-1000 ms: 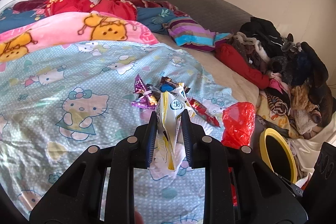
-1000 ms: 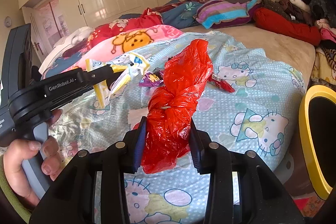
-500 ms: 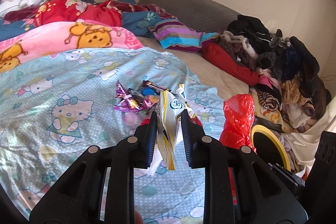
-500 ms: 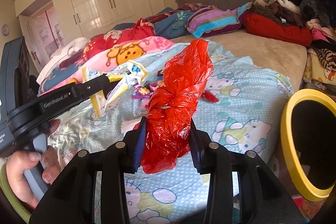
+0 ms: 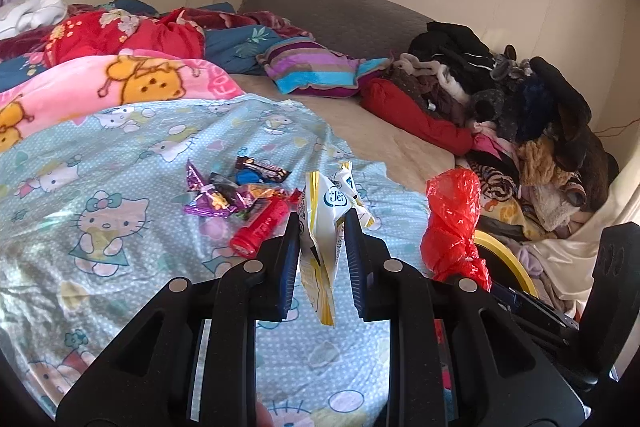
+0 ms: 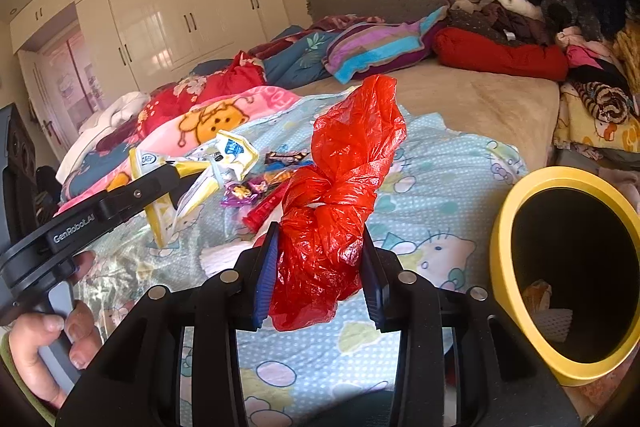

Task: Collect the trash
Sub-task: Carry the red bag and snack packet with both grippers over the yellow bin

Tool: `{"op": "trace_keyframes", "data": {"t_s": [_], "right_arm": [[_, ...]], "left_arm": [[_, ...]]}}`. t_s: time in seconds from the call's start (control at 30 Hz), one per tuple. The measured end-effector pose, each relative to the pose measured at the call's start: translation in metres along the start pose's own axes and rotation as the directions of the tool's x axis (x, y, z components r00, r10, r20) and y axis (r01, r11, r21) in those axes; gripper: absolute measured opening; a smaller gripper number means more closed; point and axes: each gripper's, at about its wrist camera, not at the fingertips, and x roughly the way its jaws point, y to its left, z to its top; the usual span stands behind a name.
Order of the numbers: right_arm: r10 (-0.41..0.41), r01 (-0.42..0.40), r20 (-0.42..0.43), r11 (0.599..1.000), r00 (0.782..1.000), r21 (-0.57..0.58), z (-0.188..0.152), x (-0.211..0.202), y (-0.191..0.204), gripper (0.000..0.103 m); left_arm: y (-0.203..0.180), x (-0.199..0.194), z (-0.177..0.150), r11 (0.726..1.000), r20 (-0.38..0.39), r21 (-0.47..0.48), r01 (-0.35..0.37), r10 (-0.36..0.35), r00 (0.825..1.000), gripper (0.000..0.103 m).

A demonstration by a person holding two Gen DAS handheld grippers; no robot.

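My left gripper is shut on a crumpled white and yellow snack wrapper, held above the bed; the same wrapper shows at the left of the right wrist view. My right gripper is shut on a knotted red plastic bag, which also appears at the right of the left wrist view as the red bag. A yellow-rimmed black bin stands beside the bed at the right, with some trash inside. More candy wrappers and a red tube lie on the cartoon-cat sheet.
A heap of clothes fills the bed's far right. Folded blankets and a striped pillow lie toward the grey headboard. White wardrobes stand behind. A hand grips the left tool's handle.
Both grippers have drifted right and risen a little with their loads. The wrappers on the sheet slid left in view, and the bin's mouth has come further into the right wrist view.
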Motion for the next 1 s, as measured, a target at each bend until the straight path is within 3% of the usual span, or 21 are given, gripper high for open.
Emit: {"op": "trace_keyframes", "data": {"t_s": [1.0], "right_arm": [[-0.132, 0.124, 0.057, 0.985, 0.99, 0.123, 0.008, -0.037, -0.069, 0.035]], "left_arm": [[-0.065, 0.012, -0.011, 0.989, -0.037, 0.101, 0.108, -0.105, 0.994, 0.013]]}}
